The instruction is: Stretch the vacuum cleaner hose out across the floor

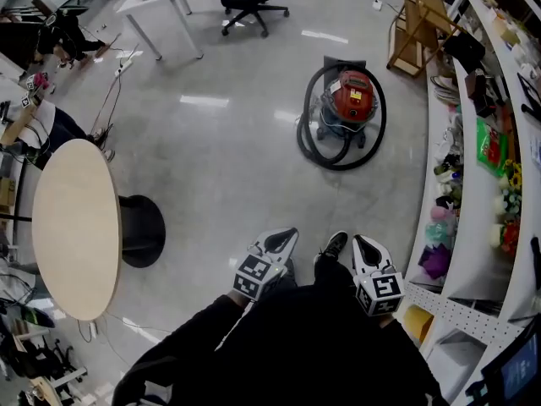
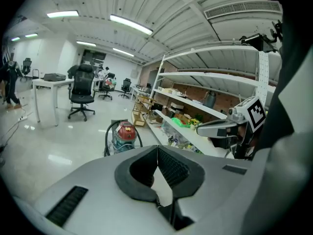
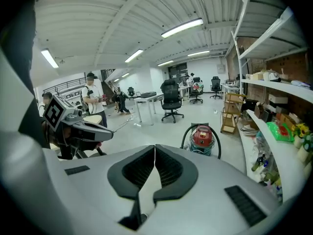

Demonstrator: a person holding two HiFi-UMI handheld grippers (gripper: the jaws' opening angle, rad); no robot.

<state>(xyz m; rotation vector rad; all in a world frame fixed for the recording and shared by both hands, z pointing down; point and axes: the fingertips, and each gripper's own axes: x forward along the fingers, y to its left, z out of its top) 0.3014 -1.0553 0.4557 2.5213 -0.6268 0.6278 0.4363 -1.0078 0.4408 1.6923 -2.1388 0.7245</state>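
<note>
Both pairs of jaws are sitting fully together with nothing between them: left gripper (image 1: 283, 237) empty, right gripper (image 1: 363, 244) empty, both at the bottom centre of the head view and pointing up-frame over bare floor (image 1: 228, 159). A shoe (image 1: 335, 245) is showing between them. The hose (image 1: 314, 149) is lying well apart from both, upper right of centre, coiled in black loops around the red vacuum cleaner (image 1: 352, 91); nothing is stretched out yet. In both gripper views the cleaner is sitting just above the closed jaw tips, a little left of centre in the left one and a little right in the right one, so both are aiming roughly at it. Step in hand is probably the approach, before any grasp. The next move is calling for closing the gap, opening one pair of jaws, and taking the hose at a free loop or its end. The round table (image 1: 76, 227) is standing at the left and the shelves (image 1: 473, 193) along the right edge.
</note>
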